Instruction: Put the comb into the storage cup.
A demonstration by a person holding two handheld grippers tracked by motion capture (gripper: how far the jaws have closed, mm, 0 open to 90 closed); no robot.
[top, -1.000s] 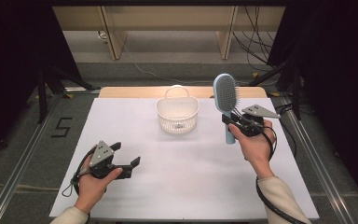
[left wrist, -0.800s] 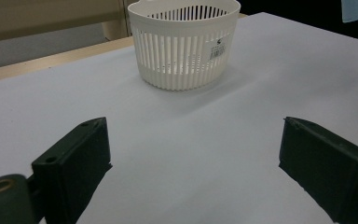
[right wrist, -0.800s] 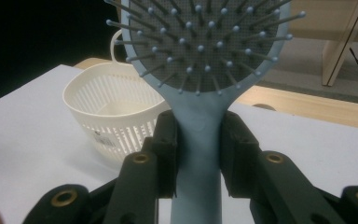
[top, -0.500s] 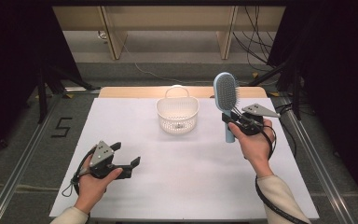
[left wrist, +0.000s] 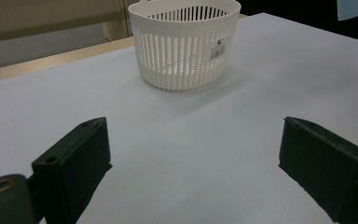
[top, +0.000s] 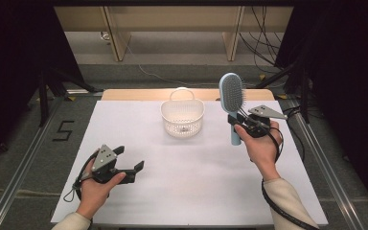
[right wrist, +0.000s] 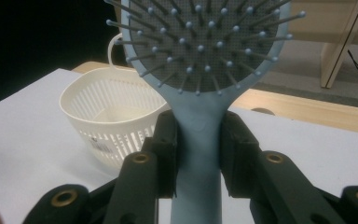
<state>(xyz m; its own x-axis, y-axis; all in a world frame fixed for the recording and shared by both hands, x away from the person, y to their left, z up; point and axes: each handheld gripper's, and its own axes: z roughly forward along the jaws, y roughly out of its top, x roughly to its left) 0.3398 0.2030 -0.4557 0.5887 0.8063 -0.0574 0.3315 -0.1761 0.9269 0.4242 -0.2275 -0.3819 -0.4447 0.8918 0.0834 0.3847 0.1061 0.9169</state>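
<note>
The table point(top: 191, 191) was covered by a white sheet, with a strip of bare wood showing along its far edge. Largest of the things on it was the white slatted basket point(top: 182, 117), which stood upright near the middle of the far edge, its thin handle loop raised at the back (a small label sat on its wall, as the left gripper view point(left wrist: 185, 46) showed).

Next came the light blue hairbrush point(top: 232, 103), held off the table toward the far right corner, just to the right of the basket and apart from it. It stood about upright, head up and handle end down, with its bristles facing the person. In the right gripper view the brush point(right wrist: 200, 130) had its neck squeezed between the 2 black jaws, just below the bristled head.

The right gripper point(top: 246, 125) was clamped on that neck, both pads pressed against the handle's sides, the hand raised above the right side of the table.

The left gripper point(top: 133, 167) rested low near the front left corner, pointing toward the table's middle. Its 2 jaws stood wide apart with bare white sheet between them, holding nothing, and the basket lay well ahead of them.
</note>
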